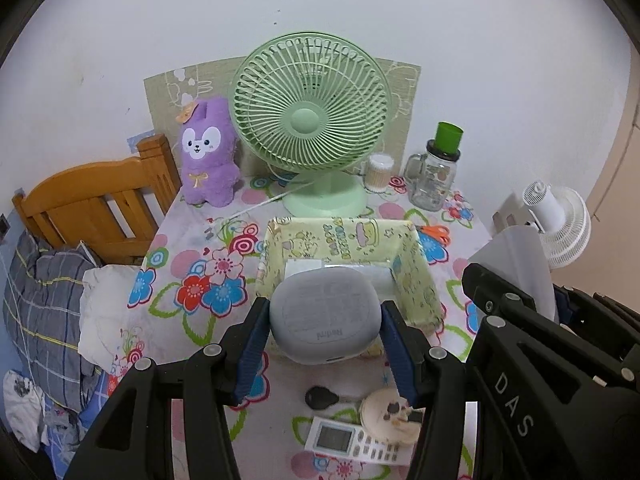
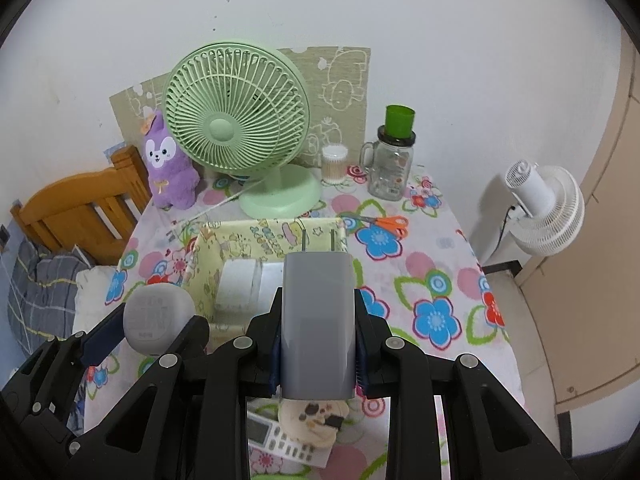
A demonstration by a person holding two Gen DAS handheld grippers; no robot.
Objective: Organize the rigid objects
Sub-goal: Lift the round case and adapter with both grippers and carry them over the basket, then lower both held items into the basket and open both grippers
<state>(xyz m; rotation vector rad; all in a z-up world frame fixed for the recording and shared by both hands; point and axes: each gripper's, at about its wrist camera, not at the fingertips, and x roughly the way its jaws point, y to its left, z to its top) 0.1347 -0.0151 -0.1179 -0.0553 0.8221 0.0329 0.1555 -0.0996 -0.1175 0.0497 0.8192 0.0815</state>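
Note:
My left gripper (image 1: 325,320) is shut on a grey rounded earbud case (image 1: 325,314) marked Redmi and holds it above the near edge of a yellow patterned box (image 1: 340,236). My right gripper (image 2: 318,320) is shut on a grey wall charger (image 2: 318,320), prongs forward, over the right near part of the same box (image 2: 276,236). The case and left gripper also show in the right wrist view (image 2: 158,318). White flat items lie inside the box (image 2: 240,280).
On the floral tablecloth (image 2: 432,272) stand a green desk fan (image 1: 312,120), a purple plush (image 1: 208,152), a cotton-swab tub (image 1: 379,172) and a glass jar with a green cup (image 1: 436,176). Orange scissors (image 2: 384,222) lie right of the box. A key (image 1: 320,397), a remote (image 1: 348,440) and a round beige item (image 1: 390,416) lie near me. A bed lies left, a white fan (image 2: 544,208) right.

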